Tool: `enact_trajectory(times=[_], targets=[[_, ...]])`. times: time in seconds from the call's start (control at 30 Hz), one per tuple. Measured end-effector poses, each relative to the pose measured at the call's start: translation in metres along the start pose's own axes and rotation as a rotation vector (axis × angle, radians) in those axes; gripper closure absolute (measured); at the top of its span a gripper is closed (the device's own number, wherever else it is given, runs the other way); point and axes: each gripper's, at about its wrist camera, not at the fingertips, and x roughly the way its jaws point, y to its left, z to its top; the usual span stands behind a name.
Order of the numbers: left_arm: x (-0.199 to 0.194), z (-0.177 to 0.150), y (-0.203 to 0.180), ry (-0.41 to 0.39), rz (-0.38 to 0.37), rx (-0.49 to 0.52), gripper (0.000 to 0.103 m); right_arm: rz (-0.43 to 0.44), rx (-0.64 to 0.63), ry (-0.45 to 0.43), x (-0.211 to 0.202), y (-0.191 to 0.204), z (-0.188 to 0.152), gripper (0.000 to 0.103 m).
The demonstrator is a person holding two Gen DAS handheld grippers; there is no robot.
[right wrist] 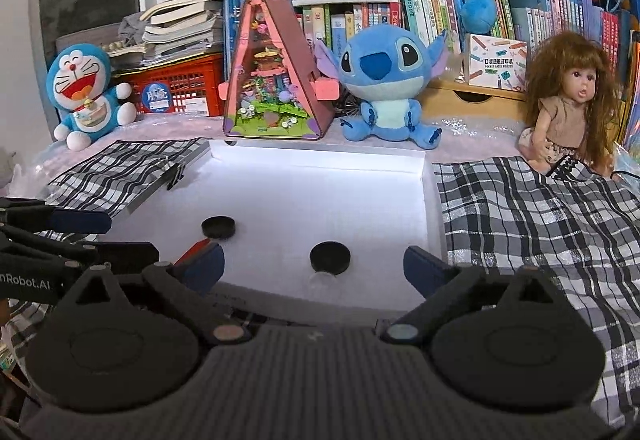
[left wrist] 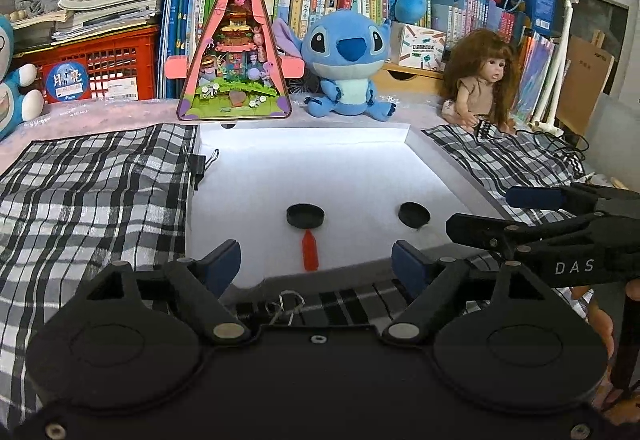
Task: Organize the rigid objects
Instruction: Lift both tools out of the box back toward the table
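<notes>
A shallow white box [left wrist: 320, 160] [right wrist: 320, 180] lies on checked cloth. On its floor rest two black round caps: one [left wrist: 305, 215] [right wrist: 218, 227] to the left, the other [left wrist: 414, 214] [right wrist: 330, 258] to the right. A small red piece [left wrist: 309, 250] [right wrist: 196, 249] lies just in front of the left cap. My left gripper [left wrist: 316, 266] hovers open over the box's near edge, the red piece ahead of its gap, untouched. My right gripper [right wrist: 316, 265] [left wrist: 500, 214] is open wide, the right cap lying ahead between its fingers, untouched. The left gripper [right wrist: 100, 236] shows at the right wrist view's left edge.
Black binder clips [left wrist: 198, 164] [right wrist: 176, 172] pin the cloth to the box's left wall; another clip [left wrist: 286, 304] sits at the near edge. Behind the box stand a triangular diorama [left wrist: 234, 52], a blue plush [left wrist: 346, 64], a doll [left wrist: 480, 84] and stacked books.
</notes>
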Motion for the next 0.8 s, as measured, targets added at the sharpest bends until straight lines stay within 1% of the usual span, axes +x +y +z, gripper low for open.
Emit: enact_trajectory(times=[0.17,0.3,0.5,0.8], targets=[[-0.010,-0.010,0.000,-0.003,-0.009,-0.006,0.021,0.004,-0.005,-0.005,-0.007,0.004,-0.007,0.001],[-0.017,-0.018,-0.001,-0.003,-0.012,0.009,0.021,0.014,-0.013,-0.016,-0.014,0.009,-0.015,0.001],[-0.027,-0.029,-0.004,-0.027,-0.006,0.019,0.021,0.018,-0.028,-0.023,-0.022,0.015,-0.025,0.001],[-0.033,-0.049,0.000,-0.030,0.020,0.004,0.020,0.021,-0.007,-0.028,-0.031,0.017,-0.045,0.000]])
